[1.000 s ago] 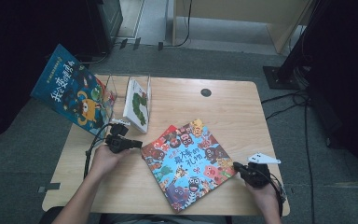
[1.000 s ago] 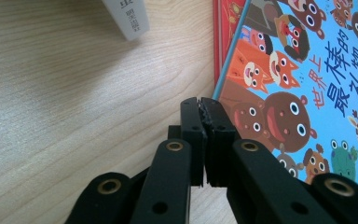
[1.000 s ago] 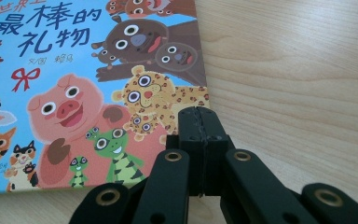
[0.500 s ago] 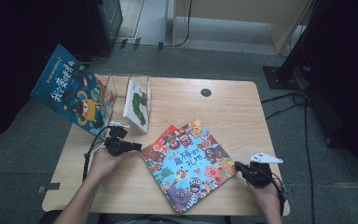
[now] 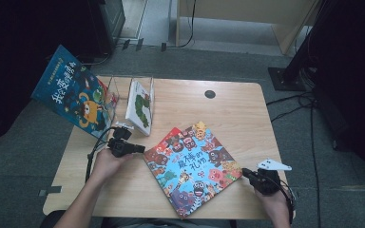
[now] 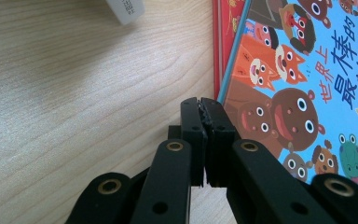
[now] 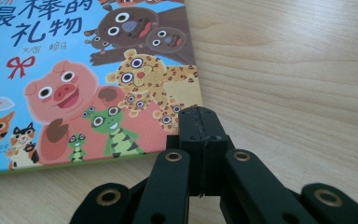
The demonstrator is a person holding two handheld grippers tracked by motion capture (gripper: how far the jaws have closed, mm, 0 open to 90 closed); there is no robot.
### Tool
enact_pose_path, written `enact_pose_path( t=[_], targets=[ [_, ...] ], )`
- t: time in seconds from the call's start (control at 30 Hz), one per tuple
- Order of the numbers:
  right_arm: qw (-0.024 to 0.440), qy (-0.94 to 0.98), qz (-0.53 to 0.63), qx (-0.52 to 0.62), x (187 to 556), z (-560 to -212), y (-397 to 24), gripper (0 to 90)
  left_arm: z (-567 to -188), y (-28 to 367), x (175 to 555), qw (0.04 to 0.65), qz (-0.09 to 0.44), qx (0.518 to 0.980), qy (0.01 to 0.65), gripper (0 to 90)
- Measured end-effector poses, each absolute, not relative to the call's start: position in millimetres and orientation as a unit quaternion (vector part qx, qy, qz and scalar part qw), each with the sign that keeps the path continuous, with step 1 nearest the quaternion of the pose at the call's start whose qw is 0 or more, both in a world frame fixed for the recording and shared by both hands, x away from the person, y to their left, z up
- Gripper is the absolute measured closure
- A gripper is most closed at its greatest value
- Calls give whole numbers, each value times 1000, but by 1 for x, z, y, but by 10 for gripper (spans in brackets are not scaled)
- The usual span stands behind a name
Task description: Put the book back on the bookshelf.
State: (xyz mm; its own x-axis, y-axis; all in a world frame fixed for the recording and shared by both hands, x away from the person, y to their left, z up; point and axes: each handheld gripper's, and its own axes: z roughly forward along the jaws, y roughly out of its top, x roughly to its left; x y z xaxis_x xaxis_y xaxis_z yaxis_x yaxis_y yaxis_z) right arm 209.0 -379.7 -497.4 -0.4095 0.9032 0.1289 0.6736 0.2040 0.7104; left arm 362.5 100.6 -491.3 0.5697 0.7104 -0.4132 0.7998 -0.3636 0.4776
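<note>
The picture book (image 5: 193, 167) lies flat between the left gripper (image 5: 139, 148) and right gripper (image 5: 245, 173) (both closed, empty), its corners at their tips.

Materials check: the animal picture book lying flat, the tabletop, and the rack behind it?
Animal picture book: looks like a glossy laminated board cover; stiff flat edge, slight sheen. Tabletop: light wood or wood-look laminate, matte; the grain lines show in both gripper views. Rack: probably clear acrylic; the table shows through its panels.

bare table (image 5: 237, 107) ahead, book rack (image 5: 140, 97) far-left
</note>
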Motion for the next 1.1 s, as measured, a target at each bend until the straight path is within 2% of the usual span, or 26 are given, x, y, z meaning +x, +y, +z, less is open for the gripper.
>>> enact_pose_path(
  t=[0.4,0.97,1.03,1.1],
  targets=[
    [154,762,346,526,212,-502,-382,900,-493,99,358,323,-75,827,454,900],
    [157,759,355,523,253,-504,-376,900,-494,98,336,324,-85,829,447,848],
    [158,760,356,521,259,-504,-375,900,-493,101,334,329,-78,827,449,785],
    [154,759,360,521,264,-504,-375,900,-491,105,333,347,-89,816,454,637]
  ],
)
